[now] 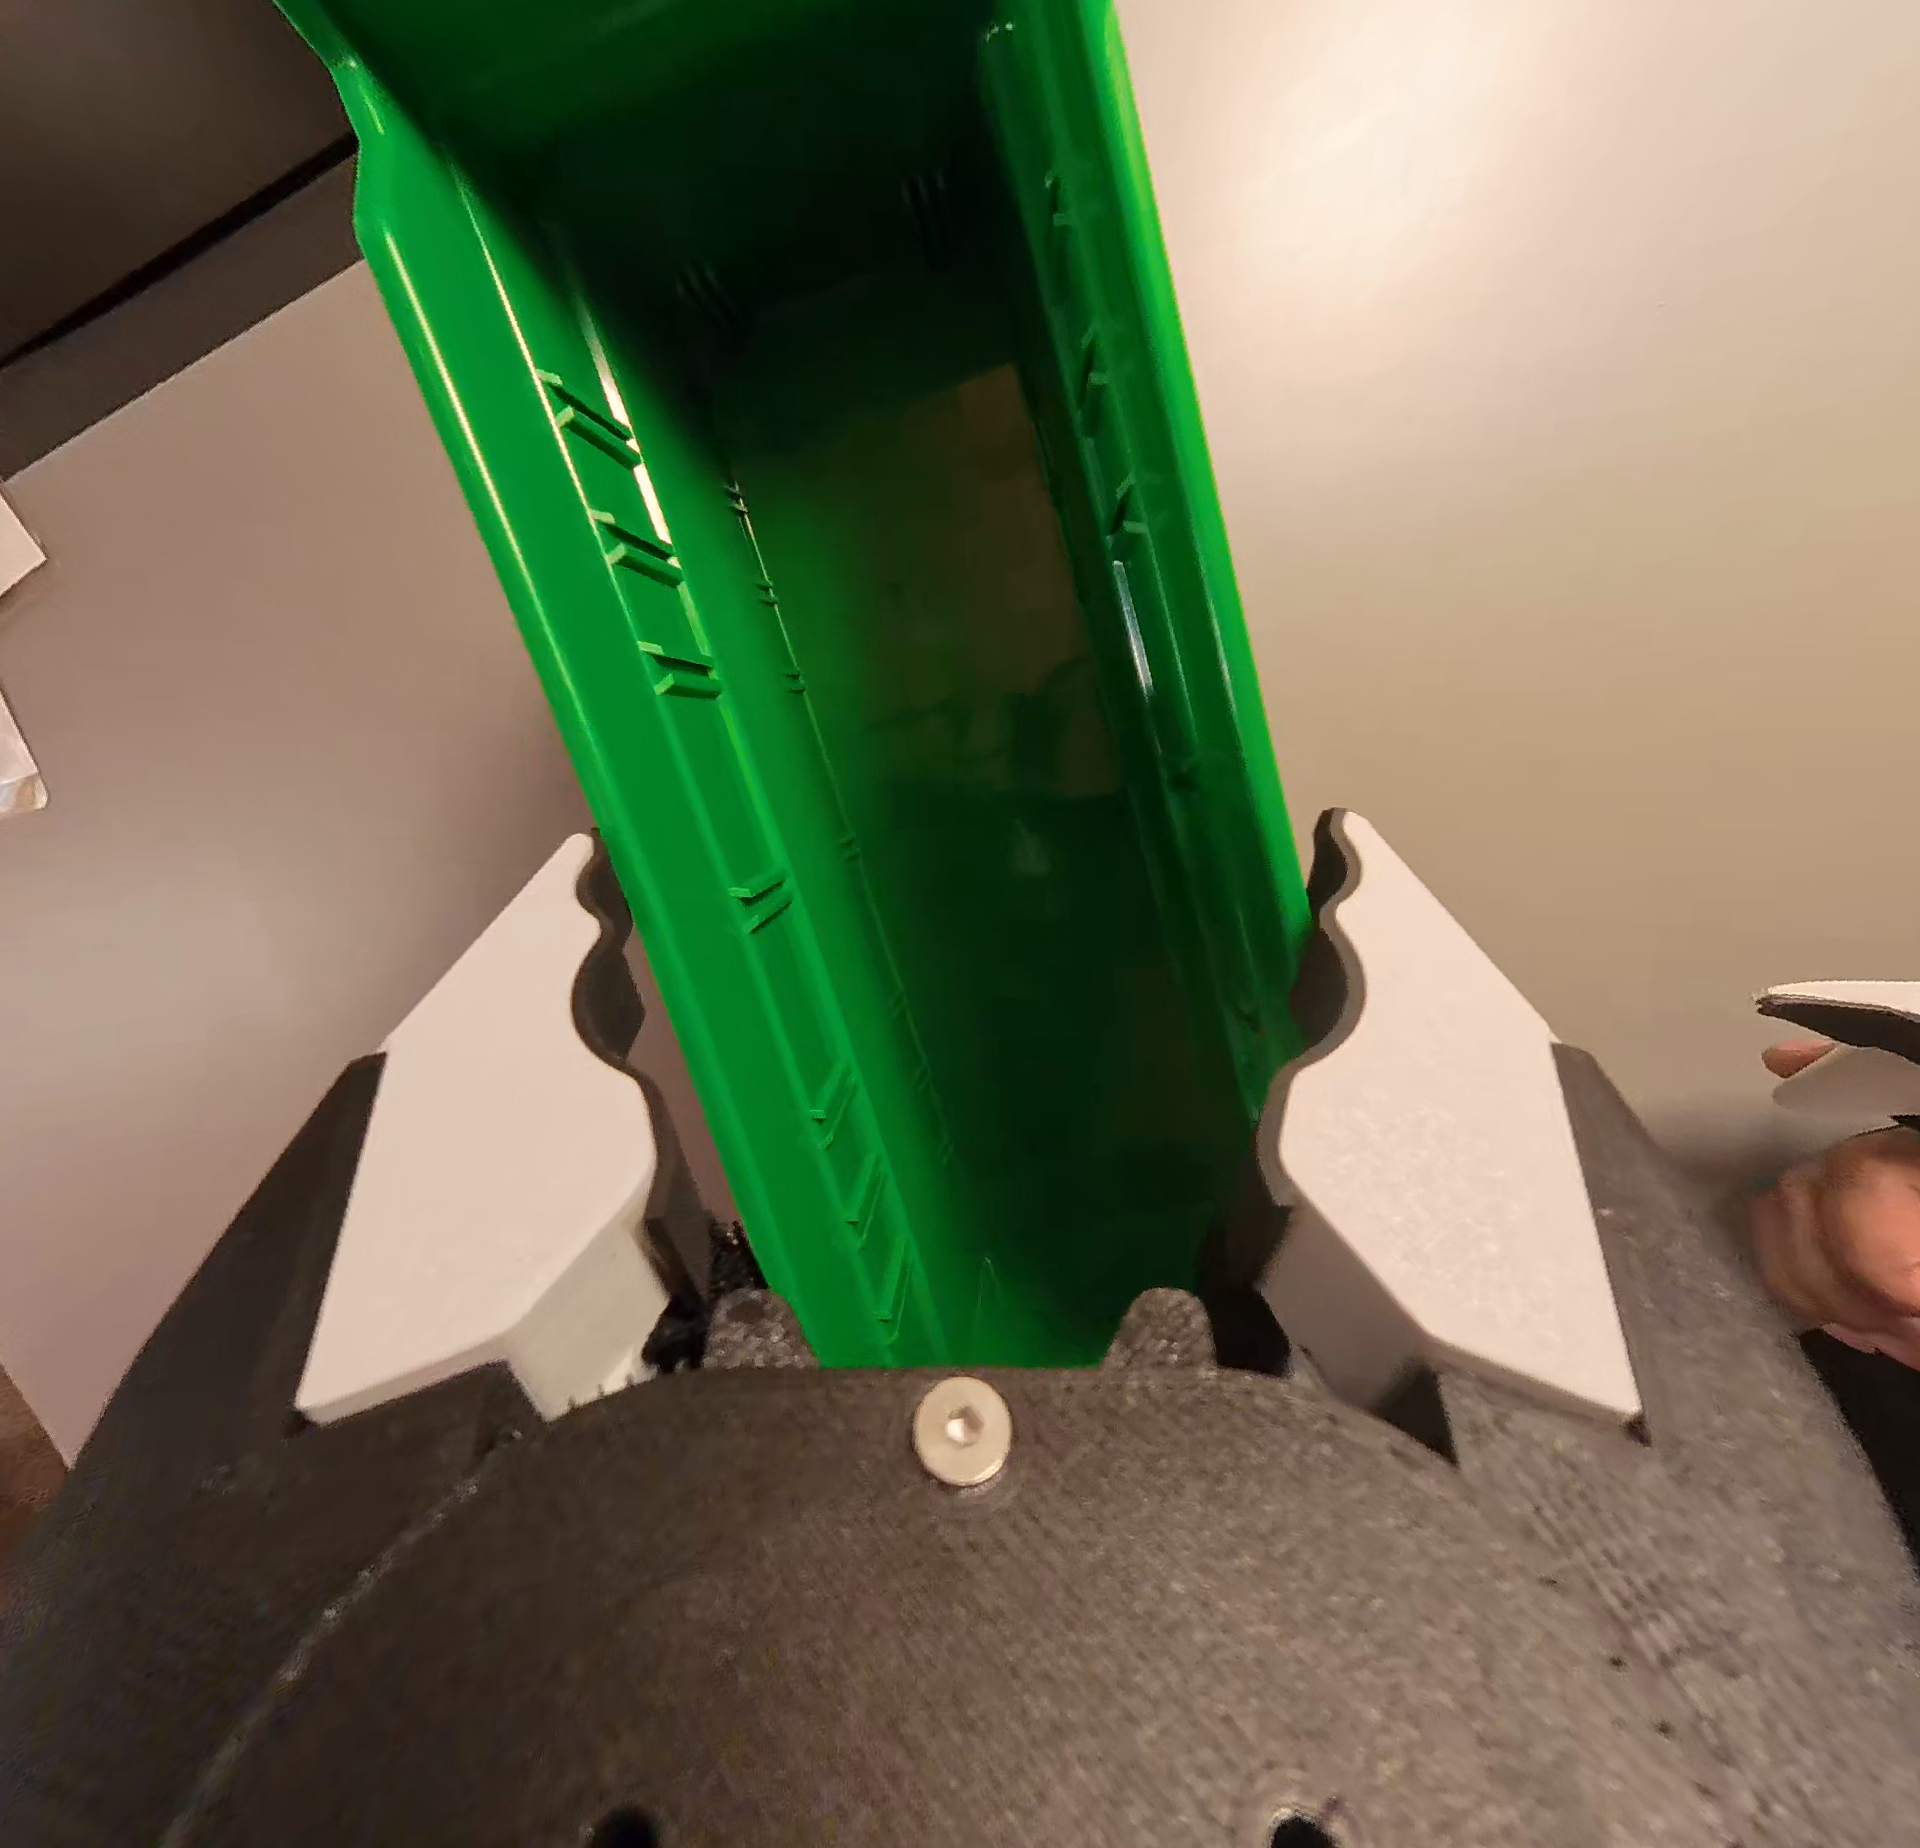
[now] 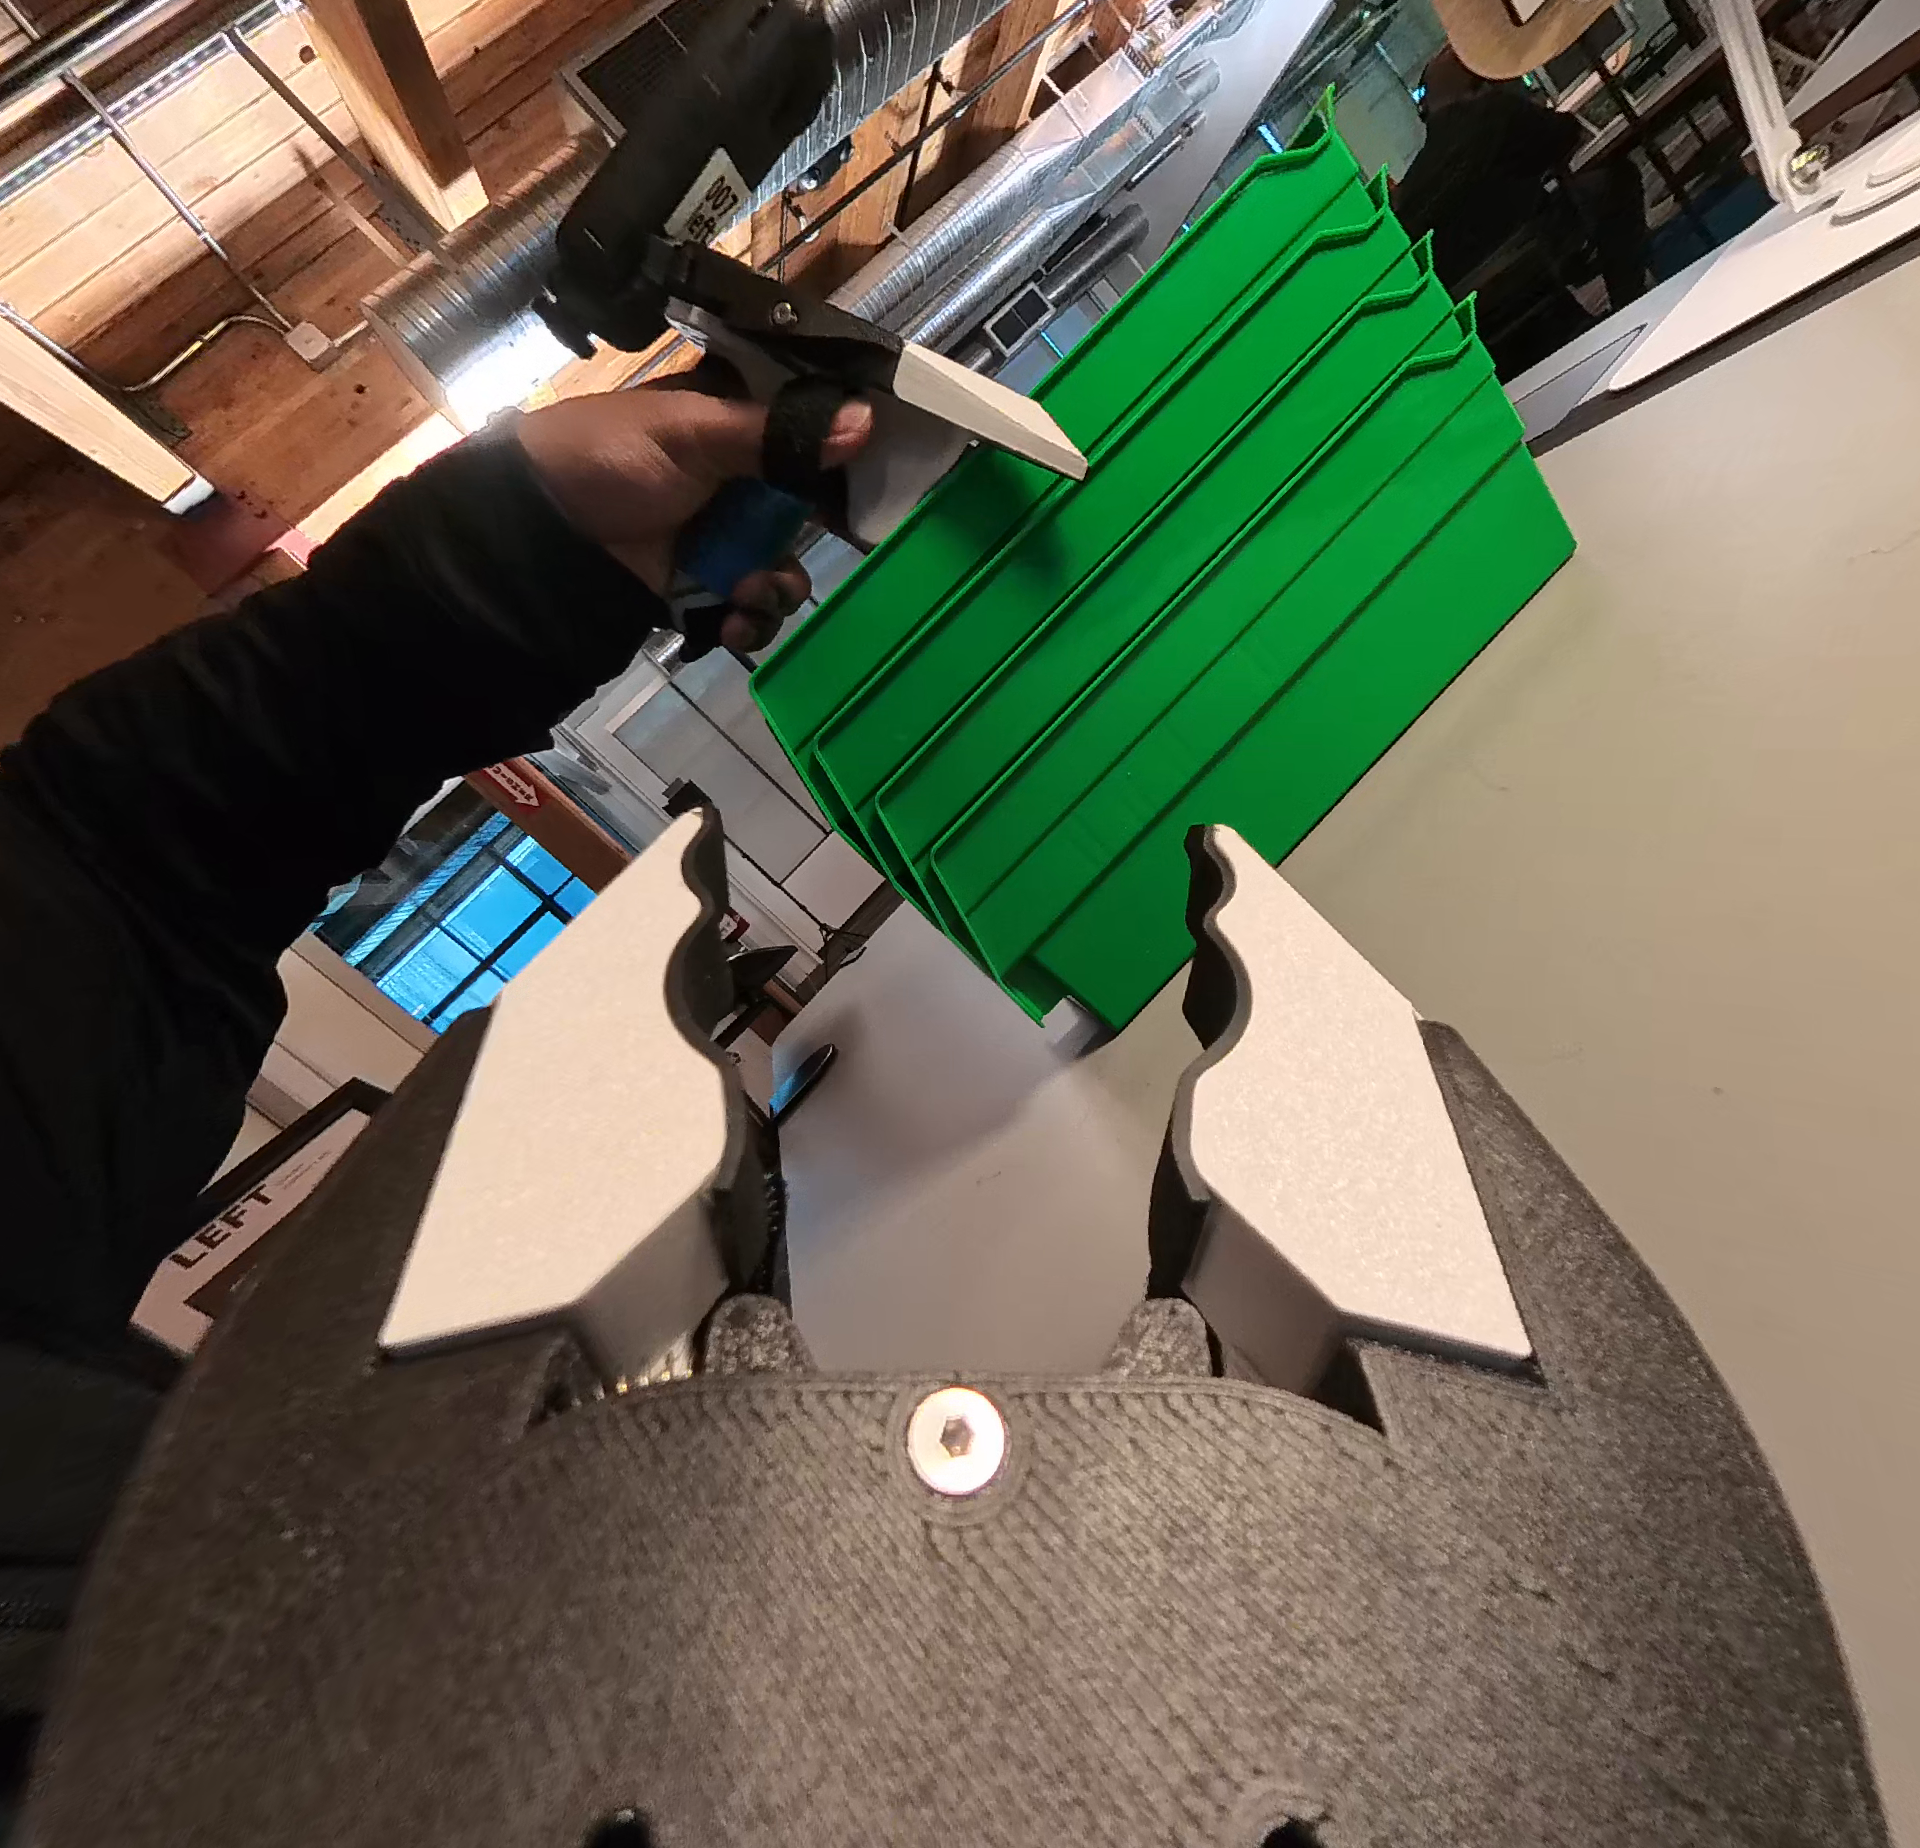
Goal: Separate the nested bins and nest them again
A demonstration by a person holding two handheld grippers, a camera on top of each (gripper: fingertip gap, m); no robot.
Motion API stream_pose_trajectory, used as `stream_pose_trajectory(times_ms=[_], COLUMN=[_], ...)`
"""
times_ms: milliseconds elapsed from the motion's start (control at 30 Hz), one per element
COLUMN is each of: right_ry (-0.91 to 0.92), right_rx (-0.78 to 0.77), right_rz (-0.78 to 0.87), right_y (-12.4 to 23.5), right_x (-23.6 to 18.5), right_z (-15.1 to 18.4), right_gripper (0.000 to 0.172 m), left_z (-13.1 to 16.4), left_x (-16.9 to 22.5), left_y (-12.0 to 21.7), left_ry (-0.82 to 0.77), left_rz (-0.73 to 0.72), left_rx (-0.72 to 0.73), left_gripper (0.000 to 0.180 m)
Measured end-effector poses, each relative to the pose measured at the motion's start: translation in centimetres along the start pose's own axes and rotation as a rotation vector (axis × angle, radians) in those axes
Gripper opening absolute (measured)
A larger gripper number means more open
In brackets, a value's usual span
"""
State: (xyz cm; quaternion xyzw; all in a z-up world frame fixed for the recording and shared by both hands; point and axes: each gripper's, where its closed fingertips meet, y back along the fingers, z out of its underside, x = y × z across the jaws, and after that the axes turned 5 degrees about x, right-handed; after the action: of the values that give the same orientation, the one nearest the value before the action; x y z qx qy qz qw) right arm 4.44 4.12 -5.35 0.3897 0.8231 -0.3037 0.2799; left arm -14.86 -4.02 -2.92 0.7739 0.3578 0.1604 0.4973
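Up close, the left gripper (image 1: 956, 925) stands with its jaws wide apart on either side of the top green bin (image 1: 935, 655). That bin is the uppermost of the stack of nested bins (image 2: 1195, 603), four deep, which rests on the pale table (image 2: 1662, 967). A sliver of table shows between the left-hand pad (image 1: 608, 977) and the bin's outer wall. The opposite pad sits just beside the other wall, and contact there cannot be made out. The bin's near end is hidden behind the gripper's black body, its far end is cut off by the upper edge of the view, and its floor is dark and hard to read. From the right wrist view, only one white finger (image 2: 987, 411) of the left gripper shows above the stack's top rim; the other is hidden behind the stack. The hand (image 2: 644, 479) holding that gripper is up and to the left of the stack. The right gripper (image 2: 956, 925) hangs just short of the stack's near corner, its fingers well apart and gripping nothing. One fingertip overlaps the lowest bin in the view, but touching cannot be judged. A white tag (image 2: 717, 198) with dark writing sits on the left gripper's body, far up-left of the stack. A lettered placard (image 2: 239, 1248), partly hidden by the dark sleeve (image 2: 260, 759), lies low to the left of the stack. A small red-and-white arrow sign (image 2: 514, 785), left of the stack, is too small to read.
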Motion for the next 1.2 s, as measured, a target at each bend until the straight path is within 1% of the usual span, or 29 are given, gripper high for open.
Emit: stream_pose_trajectory(times_ms=[133,267,533,700,967,1100,1200], right_ry=[-0.004,-0.004,-0.008,-0.009,-0.018,-0.027,-0.03], right_rx=[0.001,-0.001,0.0,0.001,0.005,0.004,0.004], right_rz=[0.001,0.001,0.0,-0.002,-0.01,-0.017,-0.017], right_y=[0.0,0.0,0.0,0.0,0.1,0.1,0.1], right_x=[0.0,0.0,0.1,0.0,0.0,-0.1,-0.1], right_z=[0.0,0.0,0.0,0.0,-0.1,-0.1,-0.1], right_gripper=[0.09,0.089,0.089,0.089,0.089,0.089,0.089], left_z=[-0.1,-0.2,-0.5,-1.5,-3.4,-5.1,-6.1], left_x=[-0.1,-0.1,0.0,0.0,-0.4,-1.2,-2.8], left_y=[0.2,0.4,0.7,1.7,5.2,8.8,11.9], left_ry=[-0.003,-0.003,-0.011,-0.014,-0.018,-0.002,0.005], left_rz=[-0.004,-0.007,-0.011,-0.012,-0.013,0.007,-0.005], left_rx=[0.011,0.025,0.041,0.07,0.144,0.208,0.256], left_gripper=[0.117,0.11,0.105,0.104,0.104,0.104,0.104])
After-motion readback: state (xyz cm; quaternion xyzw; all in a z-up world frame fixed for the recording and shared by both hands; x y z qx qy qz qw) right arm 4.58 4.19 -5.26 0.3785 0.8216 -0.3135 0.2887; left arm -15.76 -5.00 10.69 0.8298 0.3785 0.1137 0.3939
